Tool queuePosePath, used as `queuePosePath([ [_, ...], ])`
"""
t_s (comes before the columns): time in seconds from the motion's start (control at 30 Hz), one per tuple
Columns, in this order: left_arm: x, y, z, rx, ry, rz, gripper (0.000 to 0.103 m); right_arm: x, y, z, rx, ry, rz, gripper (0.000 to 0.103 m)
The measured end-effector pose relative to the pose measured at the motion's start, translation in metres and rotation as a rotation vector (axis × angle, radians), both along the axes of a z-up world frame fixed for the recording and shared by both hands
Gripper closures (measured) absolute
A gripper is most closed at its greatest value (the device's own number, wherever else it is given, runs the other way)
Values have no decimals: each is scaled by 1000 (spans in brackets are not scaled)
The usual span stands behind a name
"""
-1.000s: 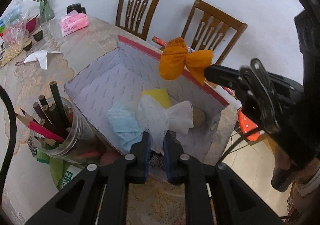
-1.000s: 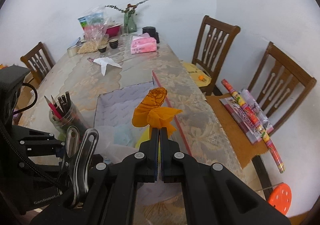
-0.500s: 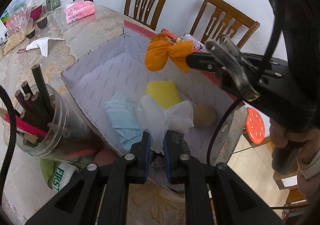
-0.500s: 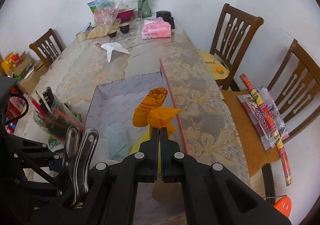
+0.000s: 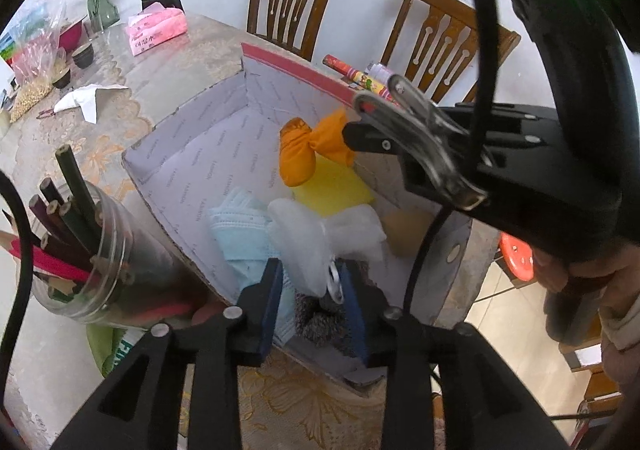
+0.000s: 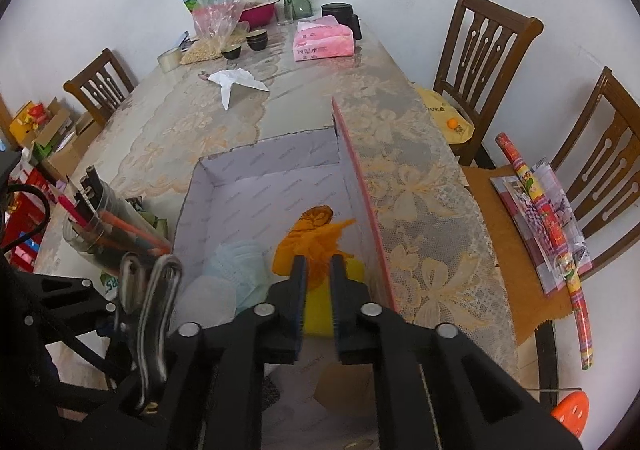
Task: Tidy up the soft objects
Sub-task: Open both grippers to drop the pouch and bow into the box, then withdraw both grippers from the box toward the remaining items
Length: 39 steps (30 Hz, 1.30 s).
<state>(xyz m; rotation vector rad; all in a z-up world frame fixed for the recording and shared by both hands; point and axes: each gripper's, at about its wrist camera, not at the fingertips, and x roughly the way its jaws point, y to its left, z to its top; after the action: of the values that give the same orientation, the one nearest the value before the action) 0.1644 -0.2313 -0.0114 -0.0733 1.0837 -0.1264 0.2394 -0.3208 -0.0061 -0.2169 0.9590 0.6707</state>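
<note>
A white-walled dining room holds a counter (image 6: 304,102) covered by a lace-patterned cloth, with wooden chairs around it. On the left of the counter stands a clear jar of pencils (image 5: 76,250). Beside it sits an open cardboard box (image 5: 208,170) with a red outer edge, serving as the collection bin for the soft objects.

Inside the box, from left to right, lie a blue face mask (image 5: 240,230), a white mesh cloth (image 5: 312,234), a yellow sponge (image 5: 336,190) and an orange cloth (image 5: 308,154).

The left gripper (image 5: 314,306) is parted, with the white mesh cloth loose between its blue pads; nothing appears to be clamped. The right gripper (image 6: 318,290) is likewise spread to a moderate gap, with the orange cloth bunched between its fingers and draping onto the yellow sponge. Whether the pads touch the fabric cannot be told.

Handling assessment: both cloths are light, limp and compressible. They carry no breakage risk but deform and trail on lifting. Take hold at a gathered fold, not a single edge. The mesh may snag on pad corners.
</note>
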Motion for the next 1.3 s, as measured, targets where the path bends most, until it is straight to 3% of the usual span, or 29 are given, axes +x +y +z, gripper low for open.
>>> queuePosePath([
  [0.07, -1, -1, 1, 5, -1, -6, 66, 0, -2, 0, 5, 6, -13, 89],
  [0.13, -3, -1, 2, 8, -5, -9, 66, 0, -5, 1, 7, 6, -30, 81],
  [0.3, -7, 0, 5, 10, -11, -9, 65, -3, -12, 5, 8, -7, -62, 79],
  [0.53, -11, 3, 9, 9, -21, -2, 65, -7, -21, 13, 12, -34, -106, 68],
  [1.3, -34, 13, 26, 4, -65, -35, 65, -46, -37, 27, 45, -39, -226, 67],
])
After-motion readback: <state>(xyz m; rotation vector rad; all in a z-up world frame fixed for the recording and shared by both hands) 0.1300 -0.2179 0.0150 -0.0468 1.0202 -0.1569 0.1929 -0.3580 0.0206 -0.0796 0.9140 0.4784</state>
